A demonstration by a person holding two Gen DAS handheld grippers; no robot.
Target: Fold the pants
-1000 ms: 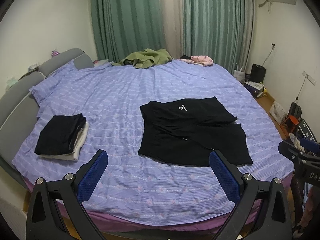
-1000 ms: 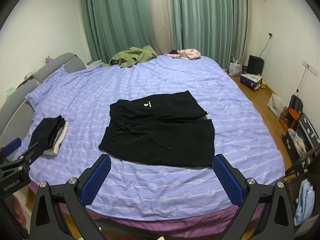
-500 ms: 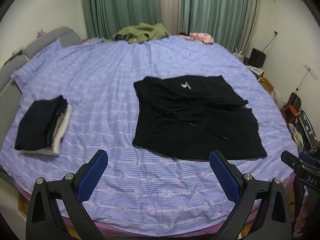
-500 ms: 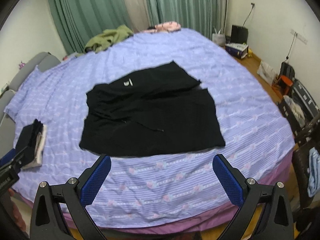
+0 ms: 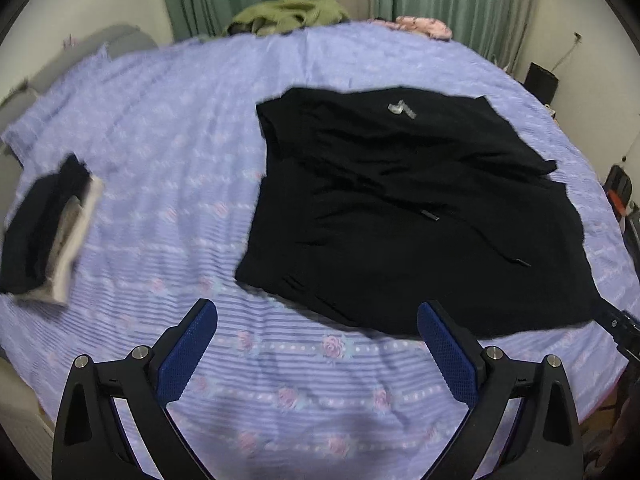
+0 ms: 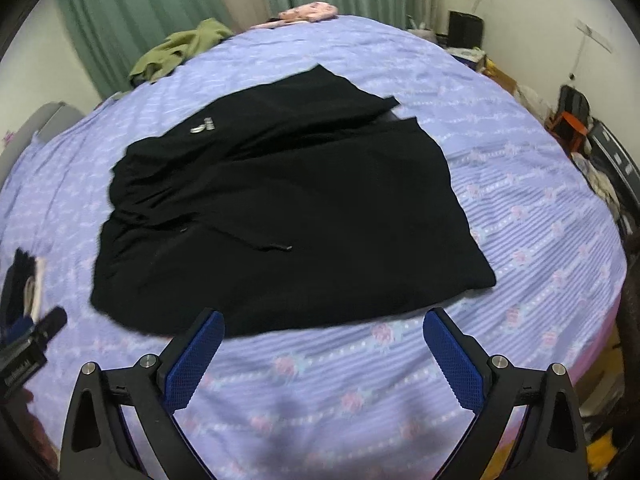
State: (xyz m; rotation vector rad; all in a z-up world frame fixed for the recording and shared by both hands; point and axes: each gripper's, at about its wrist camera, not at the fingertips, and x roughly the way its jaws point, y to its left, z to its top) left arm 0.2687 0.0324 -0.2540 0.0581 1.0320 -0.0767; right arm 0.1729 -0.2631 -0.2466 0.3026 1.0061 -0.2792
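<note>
- Folded clothes stack (image 5: 44, 232): at the bed's (image 5: 168, 128) left edge, well apart from the work.
- Left gripper (image 5: 316, 334): fingers spread wide, empty, above the sheet near the black shorts' (image 5: 400, 220) near-left corner.
- Black shorts: lying flat mid-bed, unfolded.
- Right gripper (image 6: 322, 334): fingers wide, empty; best to pinch the near hem's corners evenly.

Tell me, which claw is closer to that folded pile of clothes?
Left. The left claw hovers open just right of the folded pile; the right claw sits farther right, before the black pants.
</note>
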